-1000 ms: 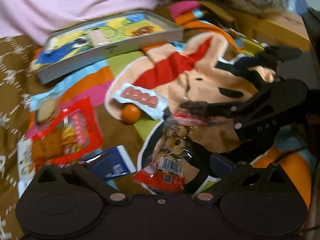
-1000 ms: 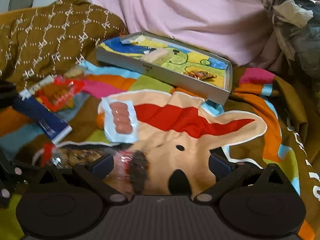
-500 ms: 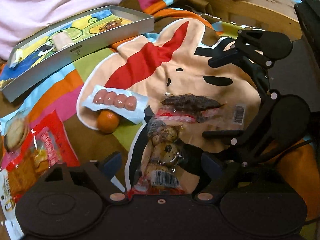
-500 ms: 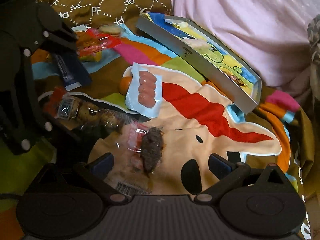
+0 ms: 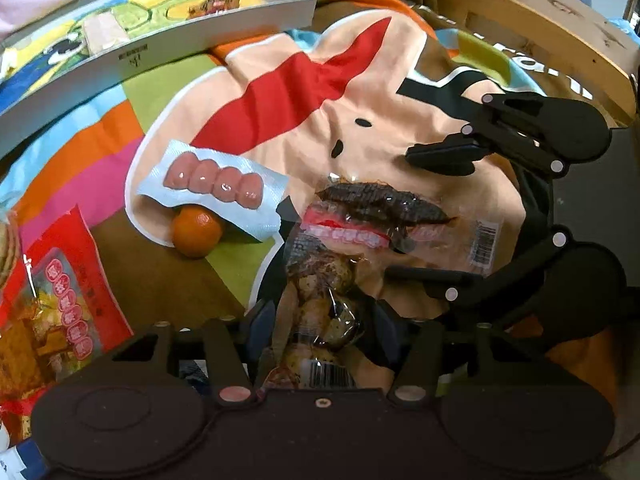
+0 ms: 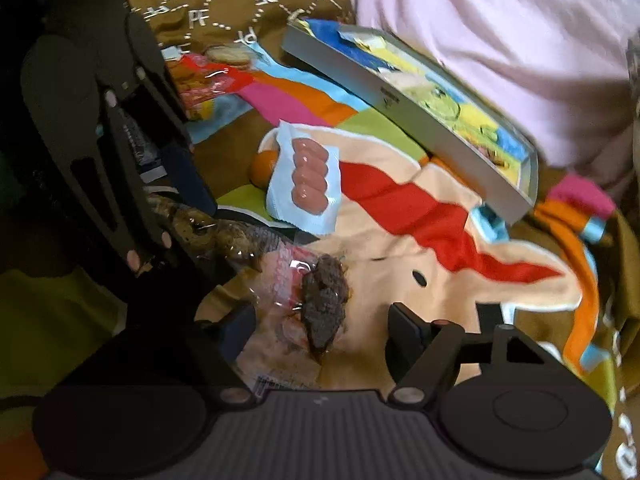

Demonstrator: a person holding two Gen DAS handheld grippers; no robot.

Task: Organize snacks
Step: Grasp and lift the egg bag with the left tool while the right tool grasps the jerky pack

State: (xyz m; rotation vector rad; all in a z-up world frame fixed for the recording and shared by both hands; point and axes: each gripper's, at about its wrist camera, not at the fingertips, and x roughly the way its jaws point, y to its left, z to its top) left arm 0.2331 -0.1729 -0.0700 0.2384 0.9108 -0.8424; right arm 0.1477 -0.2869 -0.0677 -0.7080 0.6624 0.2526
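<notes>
A clear packet of brown round snacks [image 5: 320,312] lies on the cartoon blanket [image 5: 360,92], between the fingers of my left gripper [image 5: 320,324]. Its jaws are closing and the pads stand just beside the wrap. Across the packet's far end lies a clear packet with a dark dried-meat piece [image 6: 324,304]. My right gripper [image 6: 320,320] straddles it with closing jaws and a gap on the right side. In the left wrist view the right gripper [image 5: 436,216] comes in from the right around the dark packet [image 5: 380,204]. The grey tray [image 5: 160,48] with a cartoon lining holds a few snacks.
A sausage pack [image 5: 216,180] rests on an orange [image 5: 196,232] left of the grippers. A red snack bag [image 5: 60,300] lies at the far left. Pink cloth [image 6: 500,40] lies behind the tray [image 6: 400,96]. A wooden board [image 5: 540,40] borders the right.
Both grippers came down closer over their packets and their jaws narrowed. The left one shifted so the brown-snack packet sits between its fingers. The right wrist view has tilted.
</notes>
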